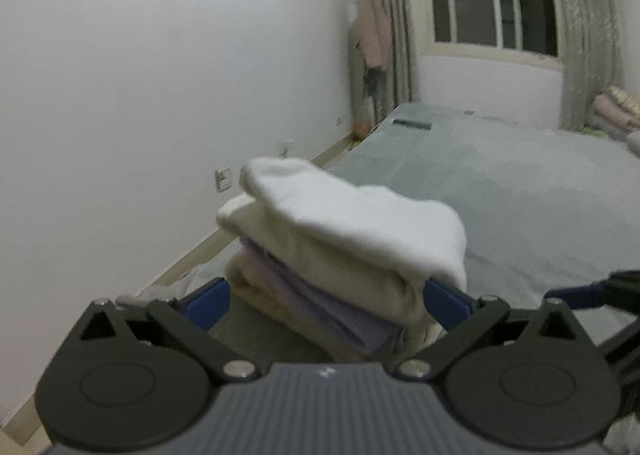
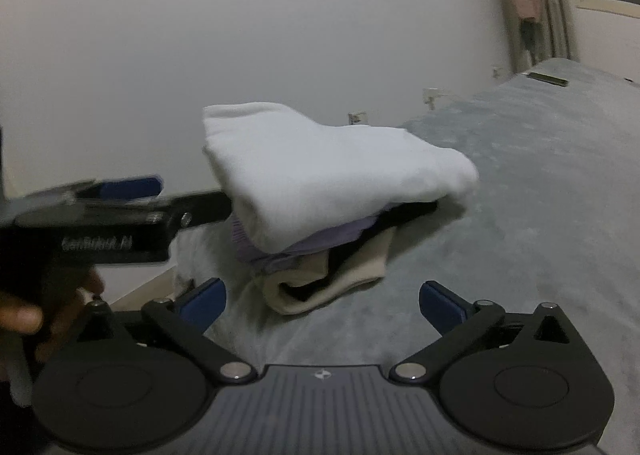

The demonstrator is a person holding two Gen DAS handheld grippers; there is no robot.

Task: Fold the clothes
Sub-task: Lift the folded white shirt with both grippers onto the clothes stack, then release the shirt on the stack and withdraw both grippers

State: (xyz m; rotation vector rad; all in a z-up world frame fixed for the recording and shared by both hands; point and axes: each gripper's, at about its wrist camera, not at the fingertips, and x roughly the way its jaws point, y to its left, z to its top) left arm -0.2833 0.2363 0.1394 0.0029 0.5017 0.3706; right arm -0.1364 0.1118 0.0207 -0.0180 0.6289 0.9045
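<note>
Folded clothes stack on bed | white garment placed on top | left gripper, right gripper: jaws spread, holding nothing | next: you fetch another garment.

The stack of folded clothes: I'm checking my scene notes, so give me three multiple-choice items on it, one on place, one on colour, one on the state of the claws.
1. Where does the stack of folded clothes rest?
A. on the grey bed cover
B. on a wooden chair
C. on the window sill

2. What colour is the top garment?
A. black
B. red
C. white

3. How do the two claws stand?
A. both shut on cloth
B. both open, gripping nothing
C. only the left shut on cloth

Answers:
1 A, the grey bed cover lies under and around the stack.
2 C, the white garment lies above the lilac and beige layers.
3 B, the left claw and right claw show blue pads spread wide, not pressing on cloth.
</note>
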